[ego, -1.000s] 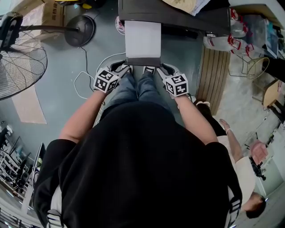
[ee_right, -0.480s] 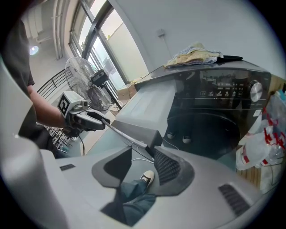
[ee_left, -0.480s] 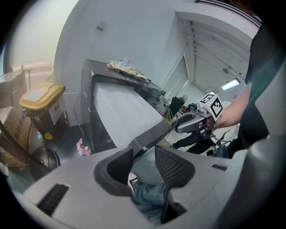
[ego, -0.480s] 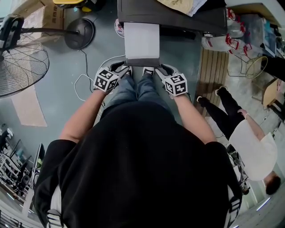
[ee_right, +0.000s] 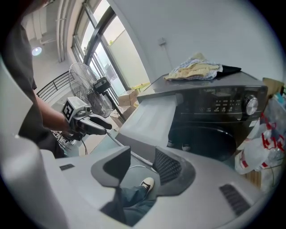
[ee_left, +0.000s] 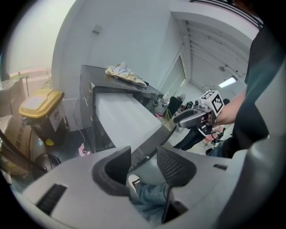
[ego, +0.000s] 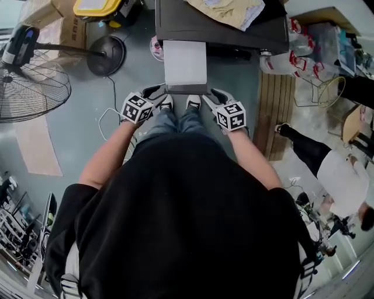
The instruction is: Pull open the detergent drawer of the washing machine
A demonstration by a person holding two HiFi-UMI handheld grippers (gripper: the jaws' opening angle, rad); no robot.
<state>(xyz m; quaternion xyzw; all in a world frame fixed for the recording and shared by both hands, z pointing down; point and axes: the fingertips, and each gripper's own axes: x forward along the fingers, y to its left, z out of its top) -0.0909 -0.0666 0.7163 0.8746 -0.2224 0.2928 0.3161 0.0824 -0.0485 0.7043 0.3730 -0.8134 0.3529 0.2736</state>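
Observation:
The pale detergent drawer [ego: 186, 63] stands pulled far out of the dark washing machine [ego: 234, 30] toward me. Its dark front panel [ego: 187, 89] lies between my two grippers. My left gripper [ego: 156, 93] is at the panel's left corner and has just been opening. The panel's edge [ee_left: 140, 157] runs into the gap of the left gripper [ee_left: 144, 166], and the pads do not press on it. My right gripper [ego: 213, 96] is at the right corner and has also just been opening. Only floor and a shoe show between the fingers of the right gripper [ee_right: 141, 166], with the drawer corner [ee_right: 136, 145] just beyond.
A crumpled cloth [ego: 225, 10] lies on the machine's top. A standing fan [ego: 29, 87] and a yellow-lidded box [ego: 96, 7] are at left, and a white cable [ego: 111, 108] lies on the floor. A wooden pallet [ego: 277, 105], plastic bags [ego: 289, 55] and another person [ego: 330, 169] are at right.
Both grippers sit a little higher in the picture at the drawer's front, with wider jaws. The person at right has walked across the floor.

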